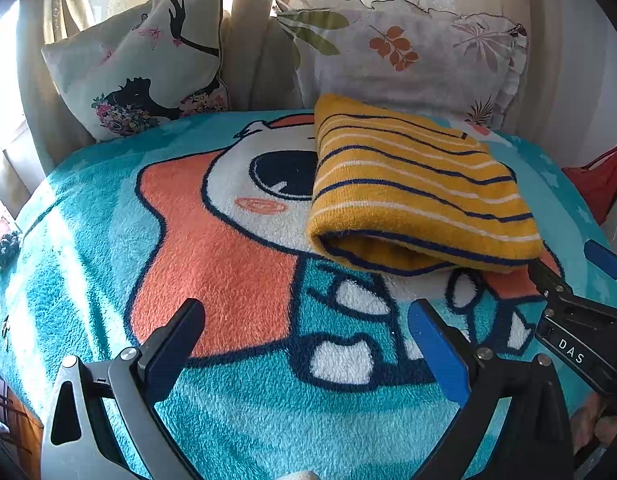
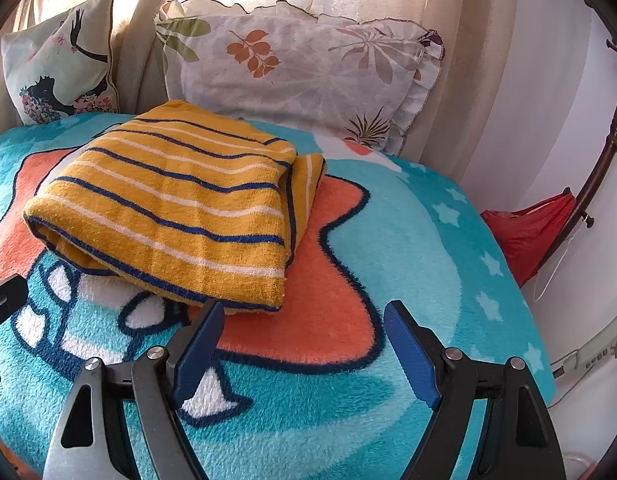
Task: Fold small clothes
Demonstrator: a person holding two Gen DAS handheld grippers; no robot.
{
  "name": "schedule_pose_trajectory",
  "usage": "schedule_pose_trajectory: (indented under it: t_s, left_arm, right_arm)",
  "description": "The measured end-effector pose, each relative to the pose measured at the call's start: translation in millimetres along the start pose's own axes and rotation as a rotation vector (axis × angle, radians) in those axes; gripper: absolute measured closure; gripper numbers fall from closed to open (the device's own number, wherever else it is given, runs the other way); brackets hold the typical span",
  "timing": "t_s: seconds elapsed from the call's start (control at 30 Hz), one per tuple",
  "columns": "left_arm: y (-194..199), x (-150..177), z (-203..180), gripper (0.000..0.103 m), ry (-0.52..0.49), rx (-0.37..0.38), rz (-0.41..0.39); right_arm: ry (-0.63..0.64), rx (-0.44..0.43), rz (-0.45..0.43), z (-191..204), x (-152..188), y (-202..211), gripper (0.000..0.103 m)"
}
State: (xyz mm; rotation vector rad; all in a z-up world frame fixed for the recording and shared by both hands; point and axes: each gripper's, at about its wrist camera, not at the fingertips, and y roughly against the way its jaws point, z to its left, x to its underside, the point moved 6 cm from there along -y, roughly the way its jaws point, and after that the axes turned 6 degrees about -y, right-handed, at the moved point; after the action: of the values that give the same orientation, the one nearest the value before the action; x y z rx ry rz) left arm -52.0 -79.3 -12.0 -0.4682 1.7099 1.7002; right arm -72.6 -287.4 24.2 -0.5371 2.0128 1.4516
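A mustard-yellow knit garment [image 1: 420, 188] with navy and white stripes lies folded into a compact rectangle on a teal cartoon blanket [image 1: 244, 412]. In the right wrist view the folded garment [image 2: 176, 208] shows a second layer peeking out at its right edge. My left gripper [image 1: 308, 324] hovers open over the blanket, in front and left of the garment, holding nothing. My right gripper [image 2: 304, 322] is open too, just short of the garment's near right corner, with nothing between its fingers. Its fingers [image 1: 548, 280] show at the right edge of the left wrist view.
Two pillows lean against the curtains at the back: a cushion with a black figure print [image 1: 144, 64] on the left, a leaf-print pillow [image 2: 304, 72] on the right. A red bag [image 2: 528, 228] hangs beside the blanket's right edge. The blanket drops off at left and right.
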Motion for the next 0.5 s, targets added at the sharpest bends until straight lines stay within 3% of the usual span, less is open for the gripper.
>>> schedule_pose_trajectory:
  t_s: [0.5]
  left_arm:
    - [-3, 5, 13, 0.002, 0.034, 0.004, 0.016]
  right_arm:
    - [0.018, -0.023, 0.003, 14, -1, 4, 0.017]
